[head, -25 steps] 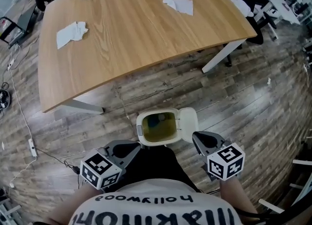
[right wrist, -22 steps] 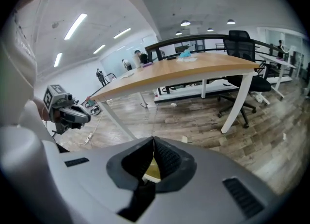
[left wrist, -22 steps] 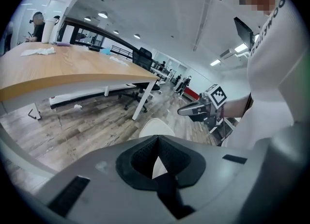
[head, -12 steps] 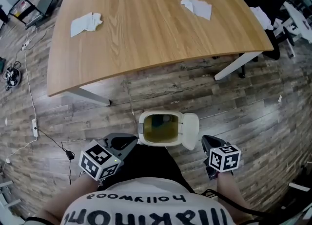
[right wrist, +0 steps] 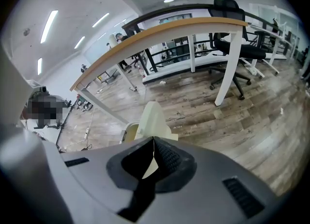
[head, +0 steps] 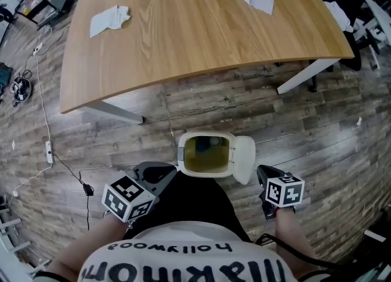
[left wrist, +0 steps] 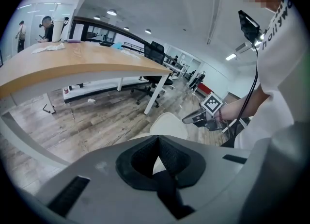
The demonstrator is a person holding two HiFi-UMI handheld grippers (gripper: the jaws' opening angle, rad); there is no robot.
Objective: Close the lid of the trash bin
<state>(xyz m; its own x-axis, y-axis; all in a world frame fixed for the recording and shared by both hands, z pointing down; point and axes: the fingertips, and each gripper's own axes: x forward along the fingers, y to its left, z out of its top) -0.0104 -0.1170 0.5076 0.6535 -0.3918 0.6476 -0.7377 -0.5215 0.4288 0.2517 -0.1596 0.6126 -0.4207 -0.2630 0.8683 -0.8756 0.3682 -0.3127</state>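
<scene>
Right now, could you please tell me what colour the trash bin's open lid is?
Cream white; the lid shows best in the head view.

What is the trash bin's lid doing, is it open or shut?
Open. The lid is flipped out beside the trash bin, and the head view looks straight into its yellowish inside.

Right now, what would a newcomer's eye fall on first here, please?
The small cream trash bin on the wood floor stands out, its lid swung open to the right. The left hand-held gripper and right hand-held gripper flank it, both shut and empty; a large wooden table stands beyond.
</scene>
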